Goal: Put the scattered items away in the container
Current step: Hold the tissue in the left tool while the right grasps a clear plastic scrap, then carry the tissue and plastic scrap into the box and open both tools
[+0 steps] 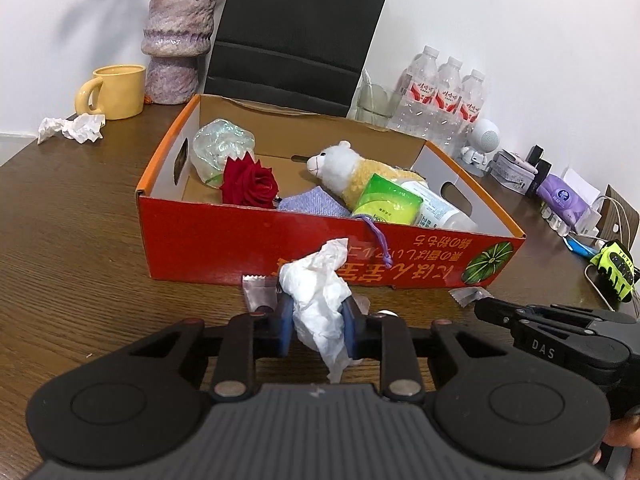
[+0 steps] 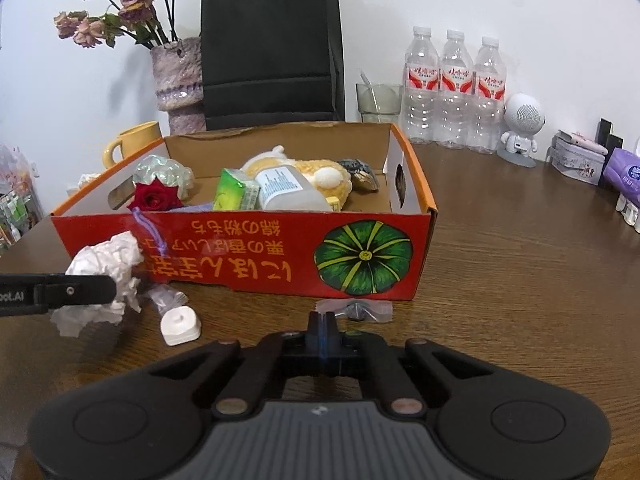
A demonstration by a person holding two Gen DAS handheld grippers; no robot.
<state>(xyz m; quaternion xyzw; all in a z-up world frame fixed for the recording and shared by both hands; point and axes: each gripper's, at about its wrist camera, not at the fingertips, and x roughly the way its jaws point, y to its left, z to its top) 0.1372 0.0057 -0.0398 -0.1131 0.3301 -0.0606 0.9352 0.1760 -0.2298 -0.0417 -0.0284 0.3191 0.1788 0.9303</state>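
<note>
now both tongs are loaded, box straight ahead

left gripper (image 1: 318, 322) is clamped on the crumpled tissue (image 1: 318, 292), which stands upright between its pads; the red box (image 1: 240, 236) sits just beyond, its long side running across the view. right gripper (image 2: 325, 326) looks pinched fully together at the near edge of a clear candy wrapper (image 2: 354, 309) lying by the box's front wall, though whether it has caught the film i can't tell.

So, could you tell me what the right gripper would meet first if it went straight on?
Probably the clear candy wrapper just beyond the shut right gripper, then the red box; depth is unclear.
</note>
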